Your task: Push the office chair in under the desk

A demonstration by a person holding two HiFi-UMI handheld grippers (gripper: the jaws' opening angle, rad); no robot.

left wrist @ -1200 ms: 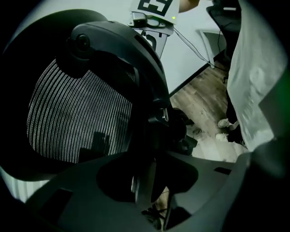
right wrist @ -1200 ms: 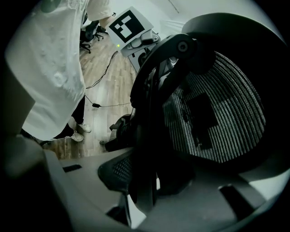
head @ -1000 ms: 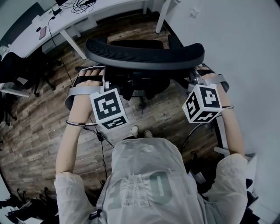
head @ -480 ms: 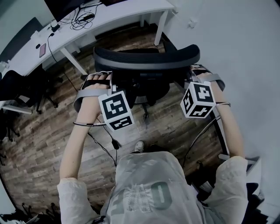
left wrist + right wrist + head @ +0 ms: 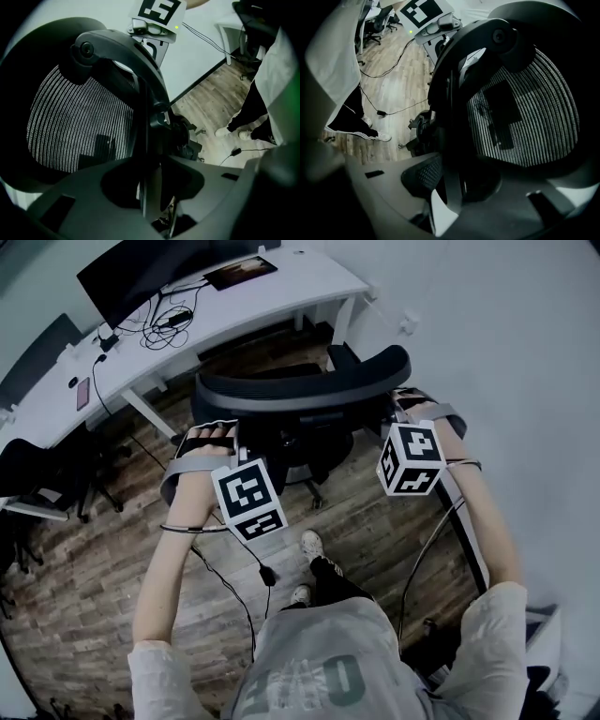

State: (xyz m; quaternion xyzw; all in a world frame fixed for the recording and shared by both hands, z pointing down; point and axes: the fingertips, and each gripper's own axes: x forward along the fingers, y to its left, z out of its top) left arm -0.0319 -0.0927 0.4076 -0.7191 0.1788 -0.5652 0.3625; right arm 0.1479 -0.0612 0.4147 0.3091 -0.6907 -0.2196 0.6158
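The black mesh-backed office chair (image 5: 300, 390) stands in front of the white desk (image 5: 281, 287), its seat toward the desk and its curved backrest toward me. My left gripper (image 5: 216, 423) holds the backrest's left edge and its jaws are closing, with the frame rim between them (image 5: 150, 187). My right gripper (image 5: 405, 401) is shut on the backrest's right edge, the rim running between its jaws (image 5: 454, 187). Mesh fills the left gripper view (image 5: 79, 122) and the right gripper view (image 5: 525, 117). The chair's base is mostly hidden under the backrest.
A dark monitor (image 5: 159, 268), tangled cables (image 5: 159, 320) and a phone (image 5: 82, 393) lie on the desk. A white wall (image 5: 506, 352) runs close on the right. Other black chairs (image 5: 37, 484) stand at the left. A cable (image 5: 234, 577) trails over the wood floor beside the person's shoes (image 5: 312, 545).
The chair has rolled forward toward the desk with both grippers on its backrest. The person has stepped after it, and more of the desk top shows.
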